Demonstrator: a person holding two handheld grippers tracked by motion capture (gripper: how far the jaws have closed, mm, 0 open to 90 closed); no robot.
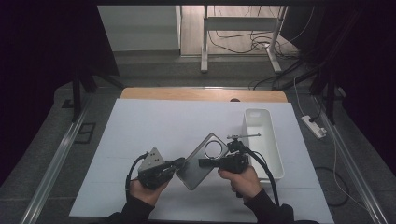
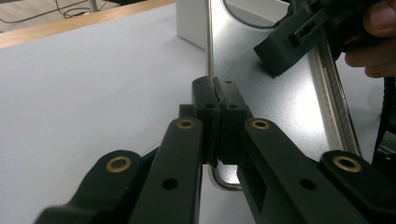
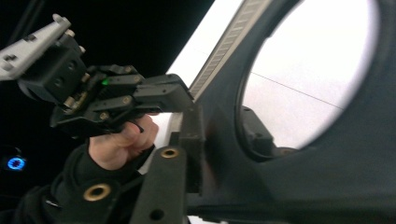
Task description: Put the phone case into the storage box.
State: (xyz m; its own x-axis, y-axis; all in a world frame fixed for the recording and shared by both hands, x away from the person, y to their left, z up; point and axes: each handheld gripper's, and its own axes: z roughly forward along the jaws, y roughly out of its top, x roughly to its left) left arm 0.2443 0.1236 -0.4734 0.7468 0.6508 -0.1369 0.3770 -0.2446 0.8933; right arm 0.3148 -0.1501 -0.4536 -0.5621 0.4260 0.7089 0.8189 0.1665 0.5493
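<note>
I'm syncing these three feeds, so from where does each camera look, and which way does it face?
High view: above the person's side, facing forward and down on the table; both hands, metal plate, white bin.
Left gripper view: rides the left gripper, looking along jaws clamped on the plate's edge.
Right gripper view: rides the right gripper, facing the plate's round hole.
Shared: plate; both gripper views catch the other hand.
</note>
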